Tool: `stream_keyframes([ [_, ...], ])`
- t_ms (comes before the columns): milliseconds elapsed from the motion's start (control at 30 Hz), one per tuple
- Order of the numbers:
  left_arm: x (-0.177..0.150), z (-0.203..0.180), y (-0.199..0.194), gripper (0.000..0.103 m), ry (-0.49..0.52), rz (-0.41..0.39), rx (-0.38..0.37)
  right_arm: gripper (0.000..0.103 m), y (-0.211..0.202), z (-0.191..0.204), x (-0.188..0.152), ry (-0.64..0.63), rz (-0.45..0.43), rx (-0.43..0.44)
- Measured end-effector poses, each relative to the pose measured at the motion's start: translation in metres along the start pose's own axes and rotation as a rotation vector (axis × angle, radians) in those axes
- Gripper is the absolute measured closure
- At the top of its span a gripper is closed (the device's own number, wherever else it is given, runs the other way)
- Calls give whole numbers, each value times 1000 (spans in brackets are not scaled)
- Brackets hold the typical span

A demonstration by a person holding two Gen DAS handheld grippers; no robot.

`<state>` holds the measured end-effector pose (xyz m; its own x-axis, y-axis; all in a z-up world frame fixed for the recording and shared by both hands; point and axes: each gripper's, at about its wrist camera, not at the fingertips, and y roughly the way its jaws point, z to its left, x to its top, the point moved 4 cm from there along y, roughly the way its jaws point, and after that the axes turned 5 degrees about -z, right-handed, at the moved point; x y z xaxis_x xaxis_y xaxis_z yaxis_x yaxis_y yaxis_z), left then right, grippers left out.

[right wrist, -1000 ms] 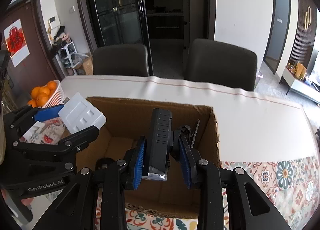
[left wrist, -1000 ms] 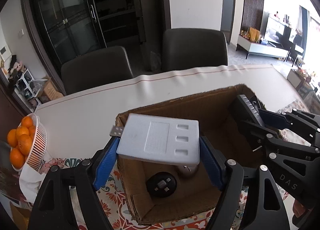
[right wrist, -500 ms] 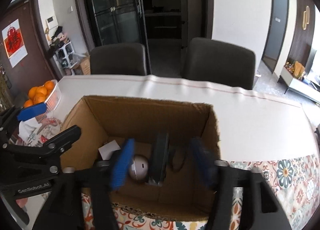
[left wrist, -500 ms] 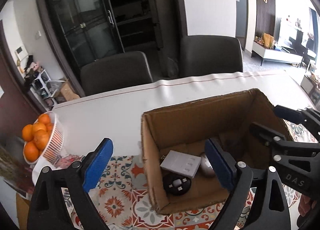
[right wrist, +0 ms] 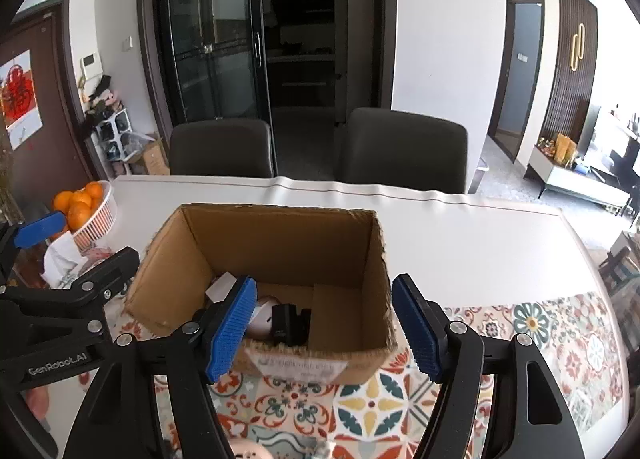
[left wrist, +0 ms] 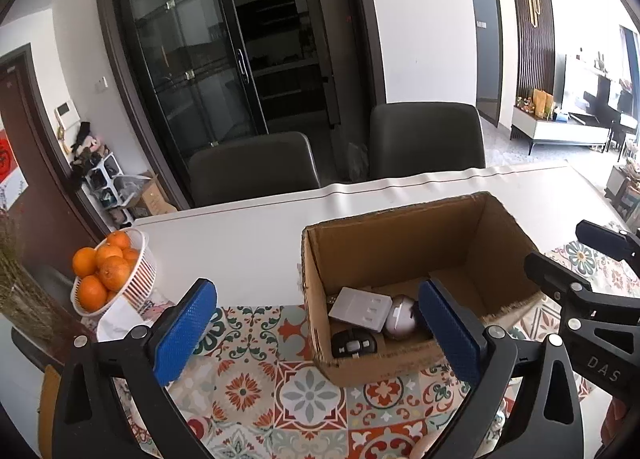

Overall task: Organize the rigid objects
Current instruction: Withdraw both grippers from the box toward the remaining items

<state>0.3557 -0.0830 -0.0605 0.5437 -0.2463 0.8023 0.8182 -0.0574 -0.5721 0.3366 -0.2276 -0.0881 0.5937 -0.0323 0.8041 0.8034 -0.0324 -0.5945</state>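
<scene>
An open cardboard box stands on the table. Inside lie a white switch plate, a silver round object, a small black round device and a black rectangular device. The white plate's corner also shows in the right wrist view. My left gripper is open and empty, above and in front of the box's near left corner. My right gripper is open and empty, above the box's near wall.
A white basket of oranges sits at the table's left edge. A patterned tile mat covers the near table; the far part is white. Two dark chairs stand behind the table.
Both grippers opened and dropped their loads into the box: the white plate from the left, the black device from the right. Both then pulled back and up away from the box.
</scene>
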Motion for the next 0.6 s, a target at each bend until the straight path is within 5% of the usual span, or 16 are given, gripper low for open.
stream_keyframes([
  [600,-35,1,-65,0,-50,-6,2,30,-76,8,-30,-32,-68,0],
])
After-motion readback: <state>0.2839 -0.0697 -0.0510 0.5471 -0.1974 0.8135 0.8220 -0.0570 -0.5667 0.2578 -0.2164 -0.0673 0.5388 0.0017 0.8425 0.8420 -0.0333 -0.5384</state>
